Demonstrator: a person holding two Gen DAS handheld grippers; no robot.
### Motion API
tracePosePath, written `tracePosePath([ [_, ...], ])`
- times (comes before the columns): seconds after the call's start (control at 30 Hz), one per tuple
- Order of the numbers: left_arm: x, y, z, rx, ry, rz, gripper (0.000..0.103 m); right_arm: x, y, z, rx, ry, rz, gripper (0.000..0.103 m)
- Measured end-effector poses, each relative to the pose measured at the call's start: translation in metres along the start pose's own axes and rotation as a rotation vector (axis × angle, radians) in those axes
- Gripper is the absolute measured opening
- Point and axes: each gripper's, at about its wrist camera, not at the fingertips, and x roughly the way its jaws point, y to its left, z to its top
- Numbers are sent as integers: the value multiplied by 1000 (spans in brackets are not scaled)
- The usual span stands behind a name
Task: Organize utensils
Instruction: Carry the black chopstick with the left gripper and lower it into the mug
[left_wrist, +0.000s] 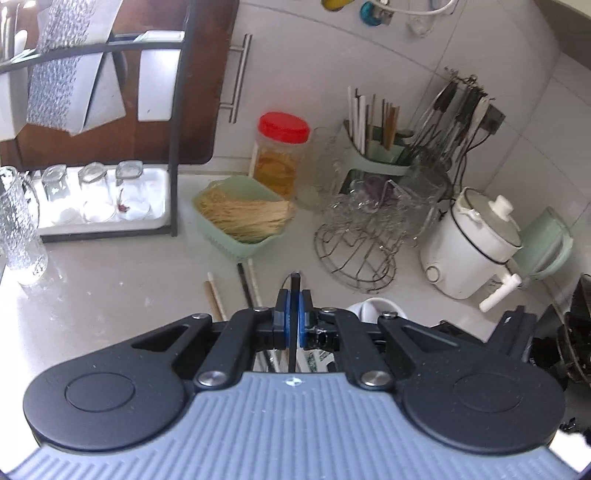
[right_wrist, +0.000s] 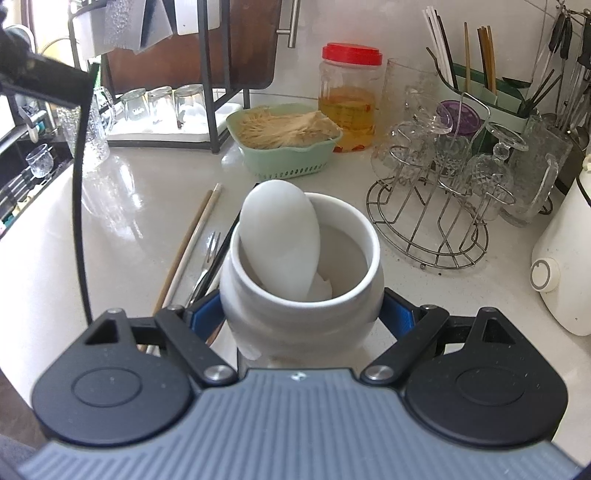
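Standing between right claw pads: white crock, spoon inside.

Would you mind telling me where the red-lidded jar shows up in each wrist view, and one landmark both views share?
Left wrist view: the red-lidded jar stands above centre, against the wall, just behind the green basket of noodles.
Right wrist view: the jar stands upper centre-right, behind and to the right of the same basket.
Shared landmark: the wire glass rack, right of the basket.
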Motion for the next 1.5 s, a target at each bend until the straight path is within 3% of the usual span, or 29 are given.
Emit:
tracePosePath([
  [0.53,-35,-31,31,108,-40,-109,5,-2,-1,-1,-26,-4,28,91],
  [0.73,-46,-42,49,168,-53,-113,5,-2,-2,-1,-19,-6,27,91],
  [1.03,-65,-64,85,219,-123,-153,5,-2,-1,0,-19,-8,29,91],
  [1.27,-63,-90,106,256,-162,-193,5,-1,-1,1,-24,-7,36,91],
  [1.5,-35,-107,101,288,-110,-214,5,0,-1,1,-28,-11,41,91],
])
